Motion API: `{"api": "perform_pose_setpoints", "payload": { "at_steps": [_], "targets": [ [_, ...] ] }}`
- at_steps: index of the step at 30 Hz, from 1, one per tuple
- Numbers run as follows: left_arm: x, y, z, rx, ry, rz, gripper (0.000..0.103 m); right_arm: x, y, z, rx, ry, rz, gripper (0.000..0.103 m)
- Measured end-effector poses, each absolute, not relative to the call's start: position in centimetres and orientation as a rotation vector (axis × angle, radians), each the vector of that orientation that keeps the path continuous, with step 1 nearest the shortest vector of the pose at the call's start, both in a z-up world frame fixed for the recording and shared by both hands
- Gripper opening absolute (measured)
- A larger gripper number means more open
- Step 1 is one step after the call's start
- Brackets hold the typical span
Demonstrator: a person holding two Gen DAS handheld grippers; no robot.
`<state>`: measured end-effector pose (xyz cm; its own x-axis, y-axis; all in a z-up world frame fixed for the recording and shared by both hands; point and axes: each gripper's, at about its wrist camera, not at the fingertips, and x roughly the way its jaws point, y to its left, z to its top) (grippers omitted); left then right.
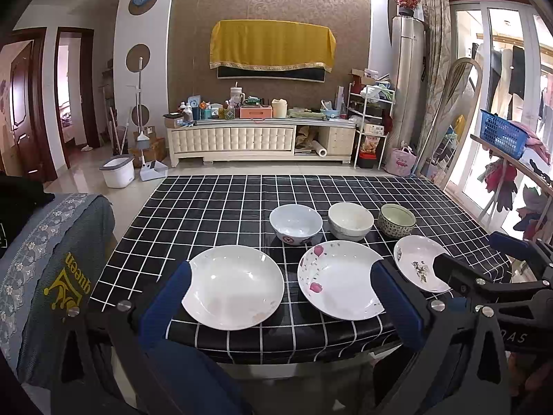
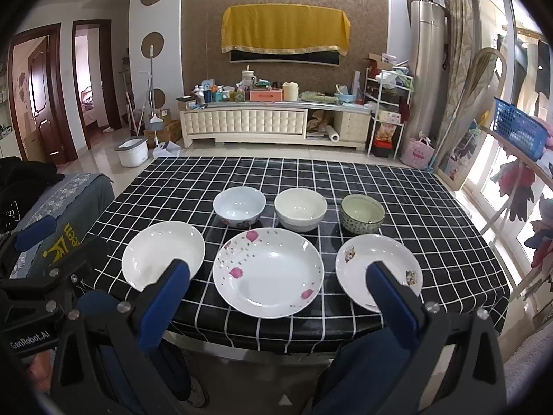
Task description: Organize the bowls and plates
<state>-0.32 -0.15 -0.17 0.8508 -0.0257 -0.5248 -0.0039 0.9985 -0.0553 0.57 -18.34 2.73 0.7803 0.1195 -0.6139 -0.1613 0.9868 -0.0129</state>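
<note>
Right wrist, three plates (image 2: pixel 268 271), three bowls (image 2: pixel 300 209)

Black tablecloth (image 2: pixel 397 186) with white grid. Plain white plate (image 2: pixel 162 252) lower left; pink-flowered plate (image 2: pixel 268 271) centre. Green patterned bowl (image 2: pixel 362 215) right. Yellow cloth (image 2: pixel 285 29) top centre. Blue finger pads (image 2: pixel 166 297).

The grey-green cloth (image 1: pixel 65 276) draped at the left of the table carries the word "queen" in yellow letters under a yellow crown sign, seen upside down in the left wrist view. In the right wrist view the left gripper (image 2: pixel 33 340) bears white lettering "GenRobot.AI" on its black body. On the right gripper (image 1: pixel 515 337) only the letters "DAS" can be made out
</note>
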Motion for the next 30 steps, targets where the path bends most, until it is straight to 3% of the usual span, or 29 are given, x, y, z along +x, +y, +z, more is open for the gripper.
{"api": "perform_pose_setpoints", "payload": {
  "at_steps": [30],
  "targets": [
    [-0.24, -0.30, -0.23, -0.053, 0.560, -0.017, 0.103, 0.38, -18.35, 2.71, -0.066, 0.666, 0.147, 0.103]
  ]
}}
